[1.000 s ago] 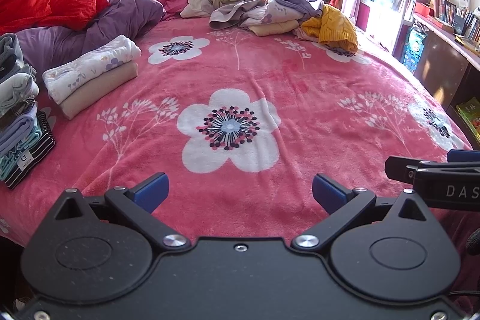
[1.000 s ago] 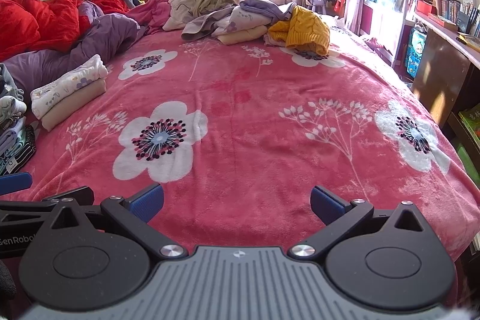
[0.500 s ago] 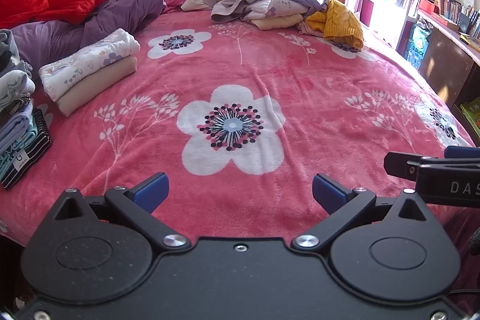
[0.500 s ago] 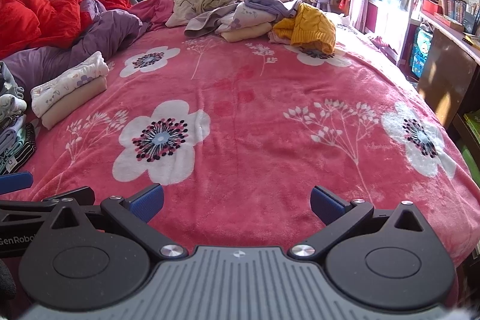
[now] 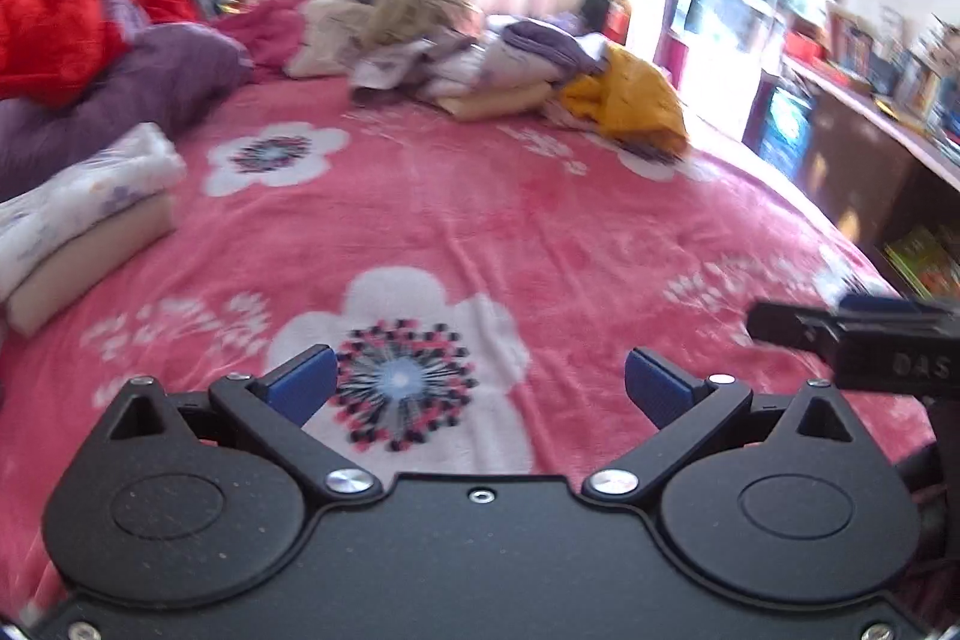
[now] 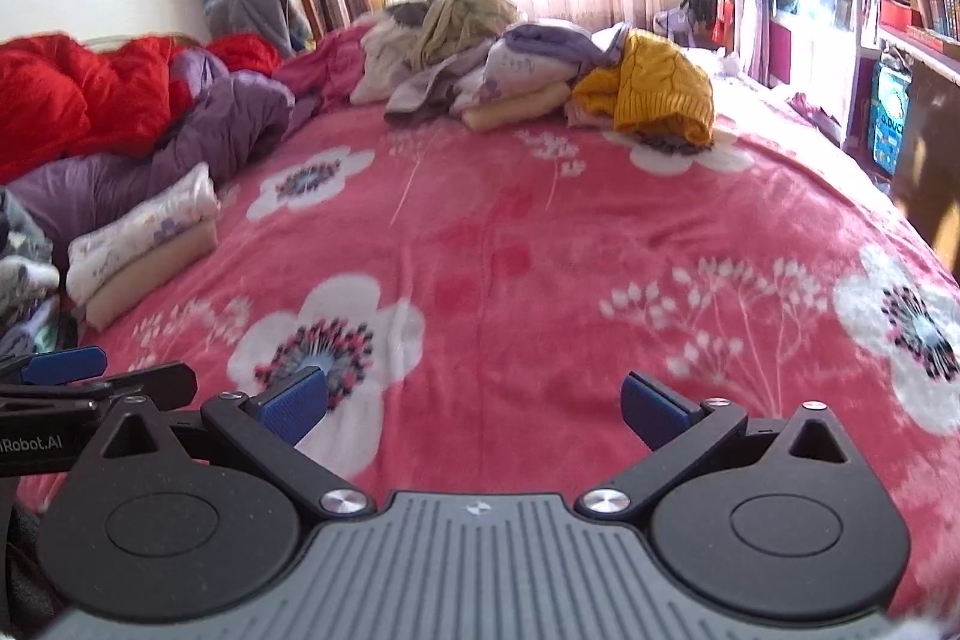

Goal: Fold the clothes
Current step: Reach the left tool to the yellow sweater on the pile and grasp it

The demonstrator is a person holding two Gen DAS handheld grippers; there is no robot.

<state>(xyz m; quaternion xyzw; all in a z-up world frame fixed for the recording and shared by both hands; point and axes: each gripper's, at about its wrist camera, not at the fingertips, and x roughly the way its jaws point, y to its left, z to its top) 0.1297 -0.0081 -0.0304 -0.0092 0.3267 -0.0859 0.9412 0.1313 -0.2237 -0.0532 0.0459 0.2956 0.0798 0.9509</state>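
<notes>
A heap of unfolded clothes point(image 5: 456, 58) lies at the far end of the pink flowered bed point(image 5: 480, 232), with a yellow knit sweater point(image 6: 654, 91) at its right end. It also shows in the right wrist view point(image 6: 480, 58). A folded white and beige stack point(image 5: 84, 214) lies at the left; it shows in the right wrist view too point(image 6: 144, 244). My left gripper point(image 5: 477, 385) is open and empty above the near bed. My right gripper point(image 6: 474, 403) is open and empty beside it, and shows at the right of the left wrist view point(image 5: 852, 334).
A red and purple duvet point(image 6: 120, 118) is bunched at the far left. More folded clothes point(image 6: 24, 292) lie at the left edge. A dark shelf unit with books point(image 5: 888, 148) stands along the right side of the bed. A bright window with curtains is behind.
Both grippers have moved forward over the bed toward the heap and tilted up a little. The jaws stay open and empty. The left view is blurred by motion.
</notes>
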